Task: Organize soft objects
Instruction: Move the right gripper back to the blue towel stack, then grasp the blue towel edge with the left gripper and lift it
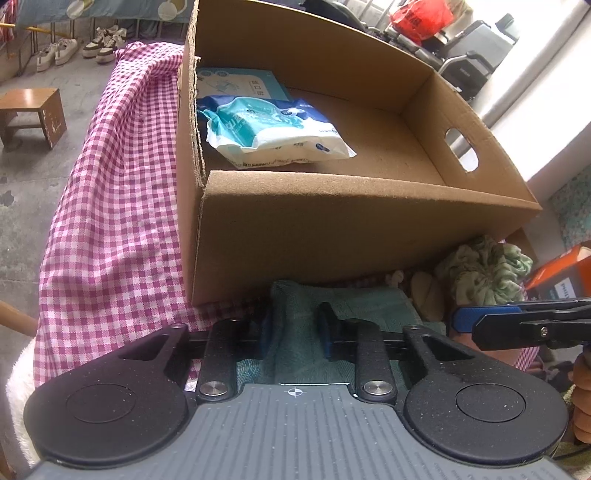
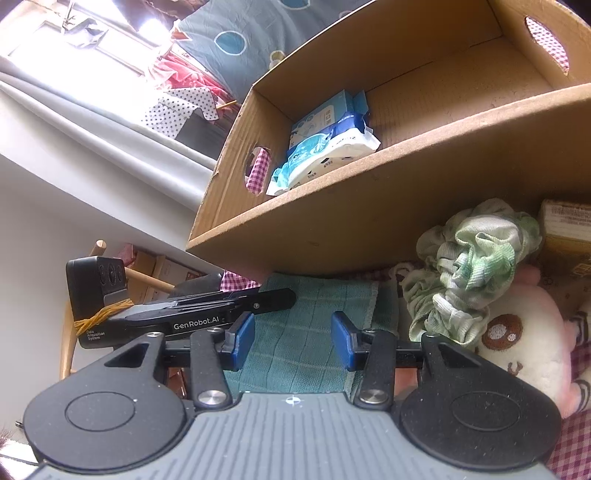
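A grey concrete floor (image 1: 33, 177) fills the left of the left wrist view, with a small brown wooden stool (image 1: 35, 112) at the left edge and pairs of pale shoes (image 1: 79, 46) lined up at the upper left. Upper right there, a red bag (image 1: 421, 16) sits on dark equipment. In the right wrist view, bright daylight floods a window (image 2: 110, 33) at upper left, above white wall (image 2: 74, 192).

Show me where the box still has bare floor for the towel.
The cardboard box has bare floor from the tissue packs across to the wall with the handle hole. Its left end is taken. Outside, the towel, green cloth and plush toy crowd the front.
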Demonstrator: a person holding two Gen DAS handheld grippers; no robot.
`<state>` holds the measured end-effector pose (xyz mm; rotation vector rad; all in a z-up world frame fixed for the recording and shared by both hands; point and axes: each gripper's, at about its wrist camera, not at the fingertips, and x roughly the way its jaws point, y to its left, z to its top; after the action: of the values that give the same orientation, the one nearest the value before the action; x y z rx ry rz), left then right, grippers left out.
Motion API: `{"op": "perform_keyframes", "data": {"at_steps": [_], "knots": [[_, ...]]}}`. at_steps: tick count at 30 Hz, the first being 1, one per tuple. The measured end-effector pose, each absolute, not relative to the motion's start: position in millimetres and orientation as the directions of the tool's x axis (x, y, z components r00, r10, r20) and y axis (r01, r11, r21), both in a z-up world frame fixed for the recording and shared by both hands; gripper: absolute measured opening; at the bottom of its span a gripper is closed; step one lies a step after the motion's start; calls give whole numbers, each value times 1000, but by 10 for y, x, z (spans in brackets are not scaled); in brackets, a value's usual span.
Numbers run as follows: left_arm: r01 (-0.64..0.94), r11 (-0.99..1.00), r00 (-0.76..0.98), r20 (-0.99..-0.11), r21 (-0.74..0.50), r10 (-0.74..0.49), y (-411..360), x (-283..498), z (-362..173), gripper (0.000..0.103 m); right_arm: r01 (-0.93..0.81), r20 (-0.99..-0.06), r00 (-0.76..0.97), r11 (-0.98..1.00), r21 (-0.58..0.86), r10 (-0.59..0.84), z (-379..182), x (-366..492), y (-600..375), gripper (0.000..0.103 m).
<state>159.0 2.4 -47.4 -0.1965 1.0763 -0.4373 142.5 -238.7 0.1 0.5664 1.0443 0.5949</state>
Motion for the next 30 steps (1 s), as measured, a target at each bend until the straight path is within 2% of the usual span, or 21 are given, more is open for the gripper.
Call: {"op": "perform_keyframes", "data": {"at_steps": [1,3,8,14,18,29,30], "knots": [[252,899,406,-804,-358,-434,19,1573,-462,13,-182,-621,383,714,676,684,9,1420,-2386,49],[262,896,423,-792,-358,-440,23,1525,-422,11,-191,-626,392,725,661,674,38,1391,-2380,49],[270,865,435,-747,-424,-502,174,1379,-275,10,-238,-648,411,762,602,641,138,1351,-2286,51],[254,826,441,-700,-504,-562,414,1197,-183,10,-310,-684,408,796,519,605,196,1426,-2038,65],[228,809,441,-683,-542,-583,556,1130,-240,10,-337,-706,399,810,480,585,151,1558,-1898,67],[257,752,428,-626,-607,-652,746,1035,-327,10,-272,-717,266,763,586,645,-183,1926,-1752,69],[262,748,426,-622,-610,-657,759,1023,-327,10,-272,-716,257,759,591,649,-203,1931,-1742,66]]}}
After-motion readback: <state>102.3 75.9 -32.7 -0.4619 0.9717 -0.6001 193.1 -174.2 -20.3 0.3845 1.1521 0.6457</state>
